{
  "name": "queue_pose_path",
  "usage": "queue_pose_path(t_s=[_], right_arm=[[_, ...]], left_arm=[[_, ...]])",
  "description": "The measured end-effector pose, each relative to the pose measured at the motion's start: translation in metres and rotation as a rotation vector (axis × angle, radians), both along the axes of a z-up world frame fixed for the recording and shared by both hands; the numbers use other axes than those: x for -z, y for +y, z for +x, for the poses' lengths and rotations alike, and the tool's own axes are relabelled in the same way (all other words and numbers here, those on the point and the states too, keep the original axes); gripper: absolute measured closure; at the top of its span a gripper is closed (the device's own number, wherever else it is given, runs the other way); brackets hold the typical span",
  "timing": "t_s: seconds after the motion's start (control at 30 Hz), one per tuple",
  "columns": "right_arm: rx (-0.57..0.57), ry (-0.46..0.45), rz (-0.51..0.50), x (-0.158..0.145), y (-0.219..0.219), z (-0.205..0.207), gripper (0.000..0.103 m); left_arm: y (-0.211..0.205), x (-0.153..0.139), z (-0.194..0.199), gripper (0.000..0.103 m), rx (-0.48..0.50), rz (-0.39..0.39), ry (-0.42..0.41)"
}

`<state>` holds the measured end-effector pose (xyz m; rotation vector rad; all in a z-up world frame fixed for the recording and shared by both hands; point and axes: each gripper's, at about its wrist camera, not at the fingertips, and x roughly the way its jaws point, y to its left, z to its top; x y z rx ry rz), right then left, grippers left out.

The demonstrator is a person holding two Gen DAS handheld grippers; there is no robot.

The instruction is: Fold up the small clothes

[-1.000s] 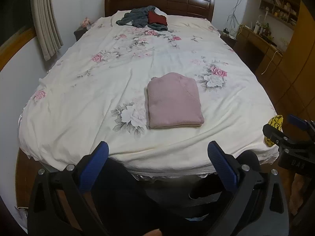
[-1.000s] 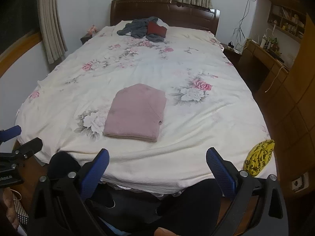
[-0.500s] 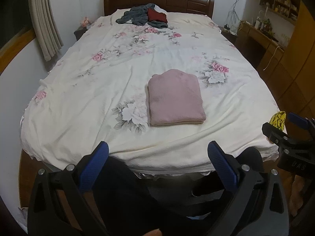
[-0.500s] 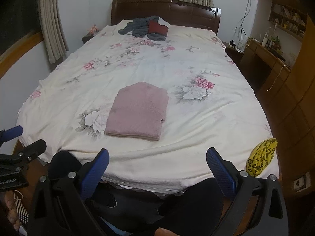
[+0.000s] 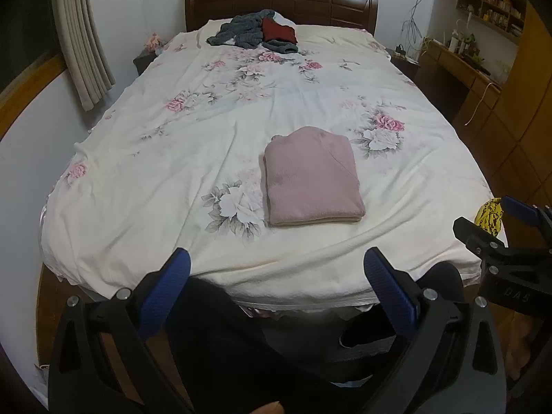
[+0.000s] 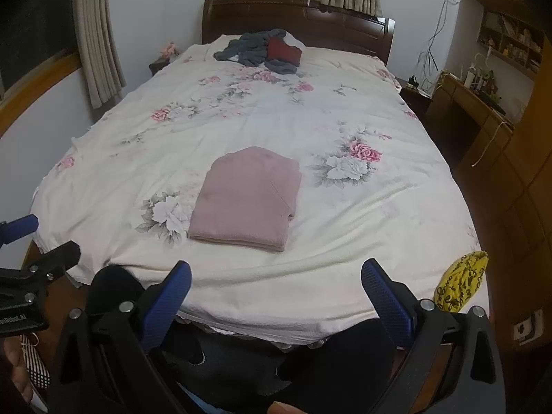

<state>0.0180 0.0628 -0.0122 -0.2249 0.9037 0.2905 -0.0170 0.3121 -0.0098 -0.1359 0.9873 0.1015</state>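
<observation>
Folded pink garment (image 5: pixel 312 176): lay flat on the floral bedspread (image 5: pixel 193 158), near its foot edge. Grey and red clothes heap (image 5: pixel 257 32): at the bedspread's headboard end, well apart. Left gripper (image 5: pixel 276 276) and right gripper (image 6: pixel 276 283): both spread wide, empty, hovering off the foot edge. Yellow patterned item (image 6: pixel 460 284): at the bedspread's right foot corner.

Both grippers are drawing back and a little upward from the foot of the bed (image 5: pixel 193 179). From the left gripper (image 5: pixel 276 269), the folded pink garment (image 5: pixel 312 179) now sits slightly higher in view than a second ago, and more of the headboard (image 5: pixel 281 3) shows. From the right gripper (image 6: pixel 276 276), the garment likewise appears higher, and the window frame above the headboard comes further into sight.
</observation>
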Motion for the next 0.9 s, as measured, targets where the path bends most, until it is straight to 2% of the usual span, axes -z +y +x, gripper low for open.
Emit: queue_pose_path(t_s=[0.73, 0.9], right_arm=[[-0.009, -0.006, -0.001, 0.0017, 0.0048, 0.0032, 0.004], [0.002, -0.03, -0.011, 0.0028, 0.0039, 0.0024, 0.004]], left_arm=[[0.0061, 0.0009, 0.0041, 0.003, -0.003, 0.002, 0.002], [0.0035, 0.0046, 0.0033, 0.003, 0.0, -0.003, 0.006]])
